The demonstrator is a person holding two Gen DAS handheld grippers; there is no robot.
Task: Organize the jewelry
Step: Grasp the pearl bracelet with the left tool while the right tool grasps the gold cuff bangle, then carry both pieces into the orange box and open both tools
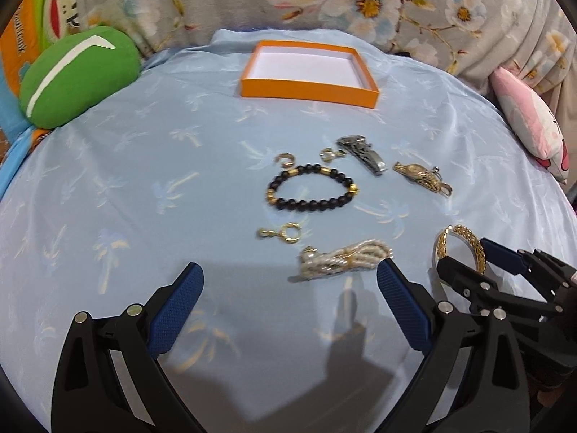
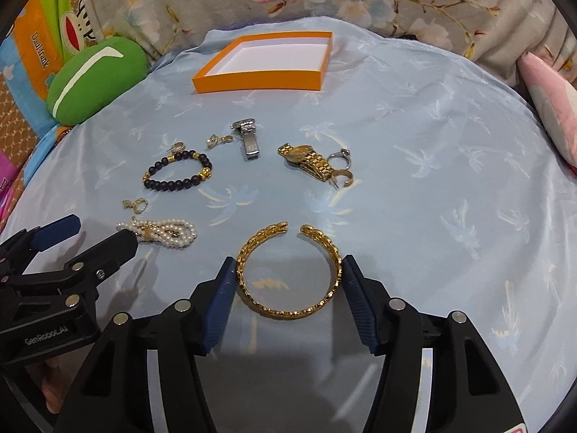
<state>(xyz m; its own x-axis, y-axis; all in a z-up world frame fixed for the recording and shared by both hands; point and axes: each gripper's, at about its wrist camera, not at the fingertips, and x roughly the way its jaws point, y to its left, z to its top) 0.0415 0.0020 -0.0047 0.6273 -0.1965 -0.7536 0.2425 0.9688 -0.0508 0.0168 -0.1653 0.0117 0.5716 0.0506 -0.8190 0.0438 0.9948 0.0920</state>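
An empty orange box [image 1: 306,90] [image 2: 259,81] sits at the far side of the blue cloth. Jewelry lies in front of it: a black bead bracelet [image 1: 311,188] [image 2: 177,172], a pearl bracelet [image 1: 342,259] [image 2: 162,232], a silver watch [image 1: 362,153] [image 2: 249,139], a gold watch [image 1: 422,176] [image 2: 310,162] and small gold earrings [image 1: 285,234]. My right gripper [image 2: 288,270] is shut on a gold bangle [image 2: 290,270] [image 1: 461,247], its pads touching both sides. My left gripper [image 1: 288,274] is open and empty, just short of the pearl bracelet.
A green cushion [image 1: 75,75] [image 2: 95,79] lies at the far left and a pink cushion [image 1: 530,122] at the right. Flowered fabric [image 1: 360,0] rises behind the box. A silver ring [image 2: 340,155] lies beside the gold watch.
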